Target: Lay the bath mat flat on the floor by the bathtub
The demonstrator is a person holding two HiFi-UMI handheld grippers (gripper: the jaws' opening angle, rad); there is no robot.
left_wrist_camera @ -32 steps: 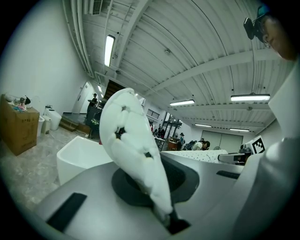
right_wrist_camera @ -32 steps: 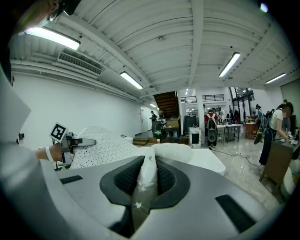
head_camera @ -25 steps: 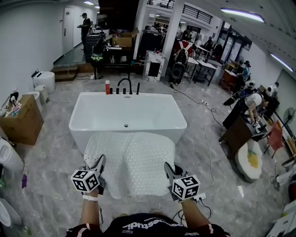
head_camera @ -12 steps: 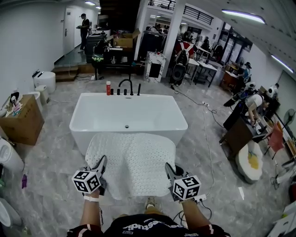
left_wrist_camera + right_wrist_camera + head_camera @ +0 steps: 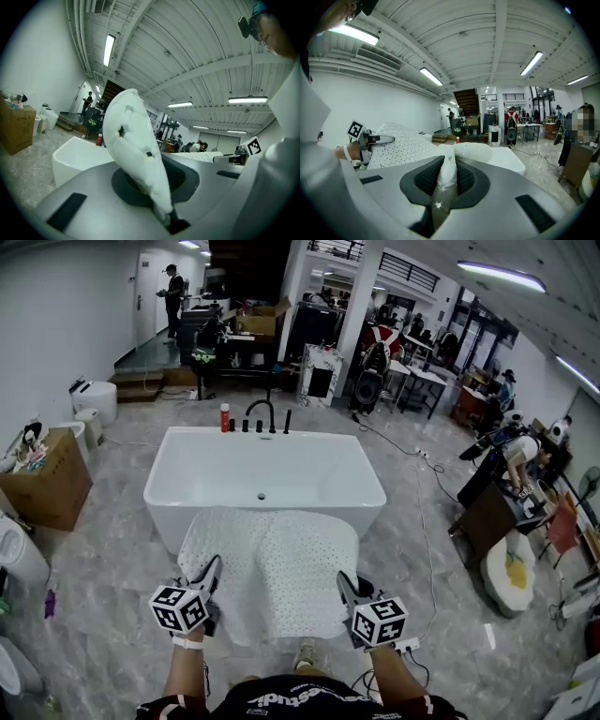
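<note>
Currently left hand-held gripper (image 5: 205,568) and right hand-held gripper (image 5: 344,580) clamp mat (image 5: 272,554) corners, tub (image 5: 267,470) ahead; next lower flat, release.

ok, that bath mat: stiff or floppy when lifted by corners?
Probably floppy: the bath mat sags between left gripper and right gripper. Likely light, since two pinched corners carry it. Corner bunches in the jaws, so likely soft.

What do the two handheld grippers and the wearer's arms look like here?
The left gripper and the right gripper are dark two-jaw tools, each carrying a white cube with black square markers. Up close, the housings are light grey with a dark oval recess and ribbed black pads. A white band circles the left wrist. The person wears a black shirt with white lettering.
</note>
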